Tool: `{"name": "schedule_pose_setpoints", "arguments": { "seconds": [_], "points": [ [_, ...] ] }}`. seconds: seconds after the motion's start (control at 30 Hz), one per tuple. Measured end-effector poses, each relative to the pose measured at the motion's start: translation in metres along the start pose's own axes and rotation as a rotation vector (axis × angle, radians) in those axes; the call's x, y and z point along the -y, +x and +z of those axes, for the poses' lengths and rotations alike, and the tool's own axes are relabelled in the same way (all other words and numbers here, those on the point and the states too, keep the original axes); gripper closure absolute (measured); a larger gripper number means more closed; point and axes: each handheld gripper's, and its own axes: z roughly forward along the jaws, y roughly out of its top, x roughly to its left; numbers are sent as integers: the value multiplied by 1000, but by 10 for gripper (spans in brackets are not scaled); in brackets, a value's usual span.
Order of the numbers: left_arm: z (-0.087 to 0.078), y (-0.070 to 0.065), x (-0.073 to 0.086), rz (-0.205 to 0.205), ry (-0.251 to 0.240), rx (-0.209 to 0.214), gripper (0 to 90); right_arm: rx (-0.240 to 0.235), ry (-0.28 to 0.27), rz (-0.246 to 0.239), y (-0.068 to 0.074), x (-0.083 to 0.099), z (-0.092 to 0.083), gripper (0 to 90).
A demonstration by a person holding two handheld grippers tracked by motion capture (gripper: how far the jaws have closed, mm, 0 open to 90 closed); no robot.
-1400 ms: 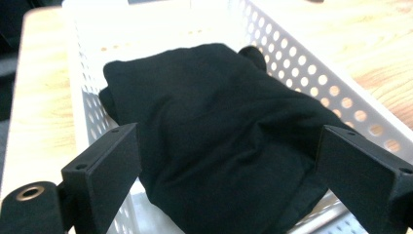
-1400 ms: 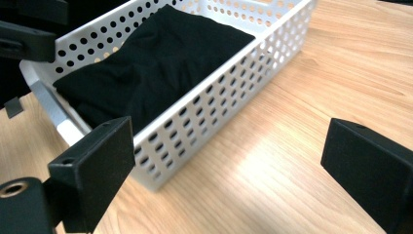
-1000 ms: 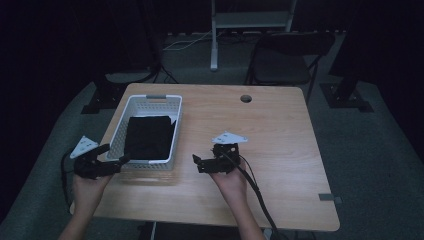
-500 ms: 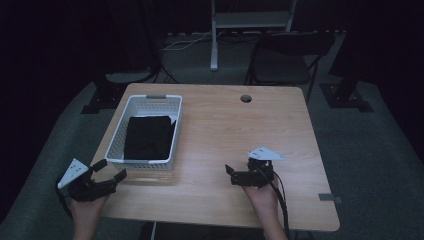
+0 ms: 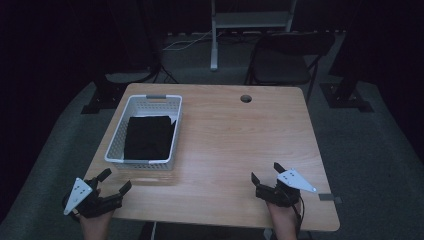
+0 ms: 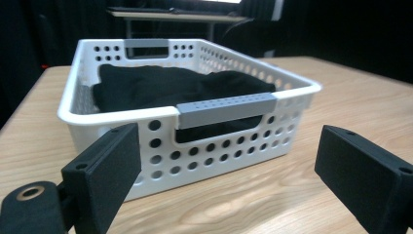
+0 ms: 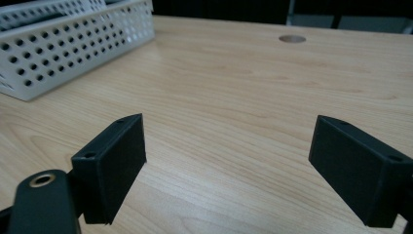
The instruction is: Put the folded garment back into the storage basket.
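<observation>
A white perforated basket (image 5: 114, 146) stands on the left part of the wooden table (image 5: 240, 145), and folded black cloth (image 5: 148, 136) lies inside it. In the left gripper view the basket (image 6: 204, 146) with its grey handle is right ahead, the black cloth (image 6: 165, 85) showing over the rim. My left gripper (image 5: 115, 183) is at the table's front left corner, open and empty, short of the basket. My right gripper (image 5: 266, 175) is near the front right edge, open and empty, over bare wood. Both sets of jaws stand wide apart.
A round cable hole (image 5: 245, 98) sits in the table's far edge. A dark chair (image 5: 280, 65) and a white stand (image 5: 250, 20) are behind the table. The basket's side (image 7: 63, 44) appears at the upper left of the right gripper view.
Both grippers have drawn back toward the table's front edge, the left one out to the front left corner, the right one toward the front right. The basket and cloth have stayed put.
</observation>
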Motion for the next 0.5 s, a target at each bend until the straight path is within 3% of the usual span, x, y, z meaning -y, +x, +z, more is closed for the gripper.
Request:
{"name": "schedule_pose_setpoints", "arguments": {
  "seconds": [0.07, 0.1, 0.17, 0.2, 0.3, 0.4, 0.5],
  "points": [
    [-1, 3, 4, -32, -6, 2, 103, -43, 7, 0, -2, 2, 0, 129],
    [-1, 4, 7, -37, 10, -16, 103, -66, 8, -12, -3, 3, 0, 129],
    [0, 7, 10, -66, 8, 0, 103, -148, -5, -15, -6, 4, 1, 129],
    [0, 6, 11, -53, 4, -14, 103, -162, -7, -18, -7, 4, 1, 129],
    [3, 6, 12, -48, 4, 4, 103, -153, -6, -17, -11, 5, 2, 129],
    [6, 5, 12, -40, 25, 30, 103, -96, -11, 5, -12, 6, 2, 129],
    [6, 4, 11, -41, 16, 52, 103, -58, -37, -15, -9, 6, -1, 129]
  ]
}}
